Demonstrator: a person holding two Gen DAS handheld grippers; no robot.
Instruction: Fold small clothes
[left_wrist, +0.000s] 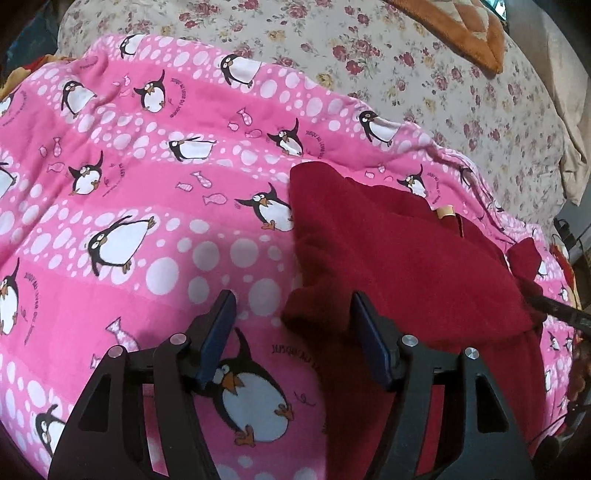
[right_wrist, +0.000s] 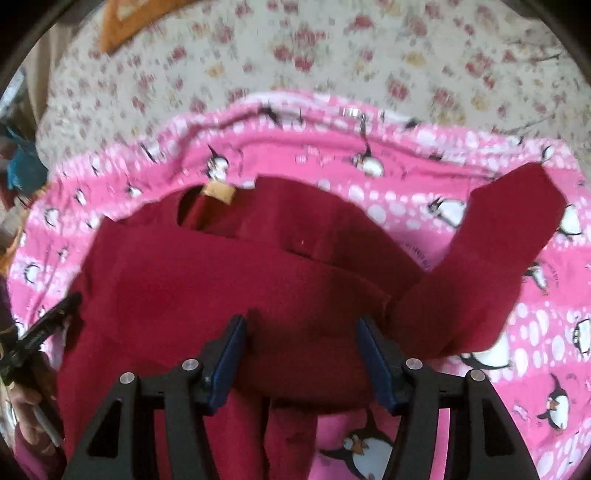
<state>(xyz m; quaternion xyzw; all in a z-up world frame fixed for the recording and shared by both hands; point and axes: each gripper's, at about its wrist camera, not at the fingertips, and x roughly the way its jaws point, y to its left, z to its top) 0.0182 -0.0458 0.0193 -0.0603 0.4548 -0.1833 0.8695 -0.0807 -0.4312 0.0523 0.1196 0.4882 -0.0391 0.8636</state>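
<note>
Bed, penguin blanket (left_wrist: 122, 177): red top (right_wrist: 229, 280) half folded, one sleeve (right_wrist: 506, 236) out; my left gripper (left_wrist: 293, 314) and right gripper (right_wrist: 300, 338), jaws released.

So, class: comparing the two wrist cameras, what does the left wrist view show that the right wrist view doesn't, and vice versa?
Only the left wrist view: the open left gripper at the red garment's edge, and a sharp look at bare penguin blanket beside it.

Only the right wrist view: the open right gripper over the garment's middle, and one sleeve spread out sideways.

Both: the garment with its tan neck label, the blanket, and the floral bedsheet beyond.
</note>
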